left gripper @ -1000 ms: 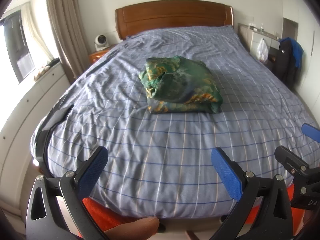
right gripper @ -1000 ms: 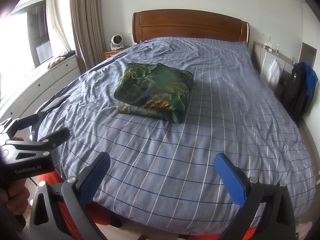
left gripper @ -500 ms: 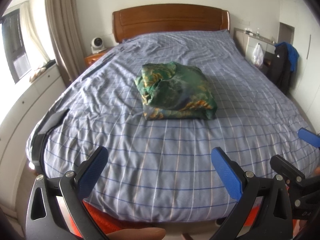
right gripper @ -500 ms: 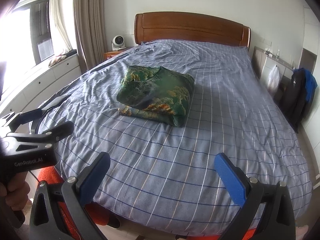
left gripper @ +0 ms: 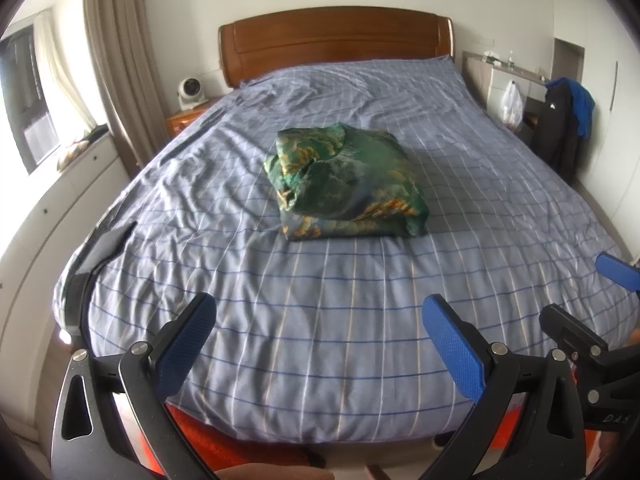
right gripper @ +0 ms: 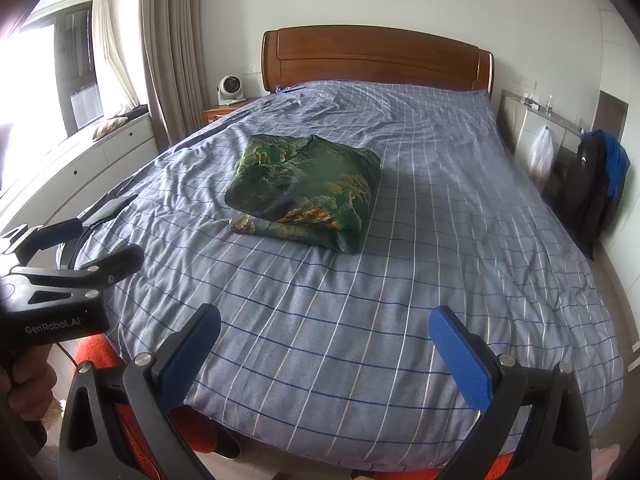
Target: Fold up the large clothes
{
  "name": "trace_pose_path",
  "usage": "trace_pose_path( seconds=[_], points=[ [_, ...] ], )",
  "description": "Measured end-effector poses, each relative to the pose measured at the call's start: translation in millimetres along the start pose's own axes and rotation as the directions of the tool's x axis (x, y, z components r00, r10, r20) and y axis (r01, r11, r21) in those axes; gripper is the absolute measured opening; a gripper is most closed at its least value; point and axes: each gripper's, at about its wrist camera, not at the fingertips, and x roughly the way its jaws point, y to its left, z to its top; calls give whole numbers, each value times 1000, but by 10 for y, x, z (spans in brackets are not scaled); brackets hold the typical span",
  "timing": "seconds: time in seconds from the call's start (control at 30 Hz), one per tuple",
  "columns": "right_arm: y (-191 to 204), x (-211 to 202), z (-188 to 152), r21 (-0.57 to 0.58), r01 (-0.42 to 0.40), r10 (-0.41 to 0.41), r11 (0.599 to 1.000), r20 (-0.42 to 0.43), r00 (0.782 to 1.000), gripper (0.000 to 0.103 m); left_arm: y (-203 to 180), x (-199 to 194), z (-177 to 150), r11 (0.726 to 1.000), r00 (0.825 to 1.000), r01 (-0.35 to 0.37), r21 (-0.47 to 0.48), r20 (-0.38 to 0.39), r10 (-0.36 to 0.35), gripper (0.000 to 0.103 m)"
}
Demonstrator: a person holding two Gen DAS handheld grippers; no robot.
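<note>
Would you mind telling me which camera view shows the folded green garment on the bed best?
The left wrist view: the green garment lies near the middle of the picture, its layered front edge facing the camera. The right wrist view shows the same bundle left of centre and from its right side, so its corner points at the camera.

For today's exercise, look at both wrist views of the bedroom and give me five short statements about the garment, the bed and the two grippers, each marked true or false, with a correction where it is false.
1. The green patterned garment lies folded in a bundle on the bed. True.
2. The left gripper is shut on the garment. False: its jaws stand wide open over the near end of the bed, apart from the garment.
3. The right gripper is open and holds nothing. True.
4. The bed cover is plain white. False: it is blue-grey with a check of lines.
5. A wooden headboard stands at the far end of the bed. True.
</note>
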Motion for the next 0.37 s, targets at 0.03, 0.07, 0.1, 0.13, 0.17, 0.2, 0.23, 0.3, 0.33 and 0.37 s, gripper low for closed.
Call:
trace_pose_path(
  seconds=[0.03, 0.07, 0.1, 0.13, 0.17, 0.2, 0.23, 0.3, 0.33, 0.37],
  points=[
    [-1, 10, 2, 0, 0, 0, 1000, -2, 1000, 103, -1, -4, 1, 1000, 1000, -1, 0, -2, 1, 103],
    [-3, 17, -4, 0, 0, 0, 1000, -5, 1000, 103, -2, -2, 2, 1000, 1000, -3, 0, -5, 3, 103],
    [-4, 18, -6, 0, 0, 0, 1000, -5, 1000, 103, 2, 0, 1, 1000, 1000, -2, -2, -8, 2, 103],
    [-4, 23, -7, 0, 1, -1, 1000, -6, 1000, 103, 6, -2, -4, 1000, 1000, 0, -5, -9, -1, 103],
    [-5, 23, -11, 0, 2, -2, 1000, -6, 1000, 103, 10, -9, -11, 1000, 1000, 5, -8, -6, -5, 103],
    [-8, 28, -10, 1, 2, -2, 1000, -6, 1000, 103, 10, -22, -17, 1000, 1000, 5, -9, -3, -5, 103],
    [-7, 30, -7, 1, 1, -1, 1000, -6, 1000, 103, 12, -27, -20, 1000, 1000, 3, -9, 1, -3, 103],
    [-9, 33, -10, 1, 2, -2, 1000, -7, 1000, 103, 5, -42, -26, 1000, 1000, -2, -4, 12, 2, 103],
    [-10, 34, -12, 1, 2, -2, 1000, -8, 1000, 103, 0, -46, -26, 1000, 1000, -5, 0, 15, 5, 103],
    [-13, 37, -13, 2, 2, -2, 1000, -9, 1000, 103, -11, -53, -27, 1000, 1000, -7, 7, 20, 7, 103]
  ],
)
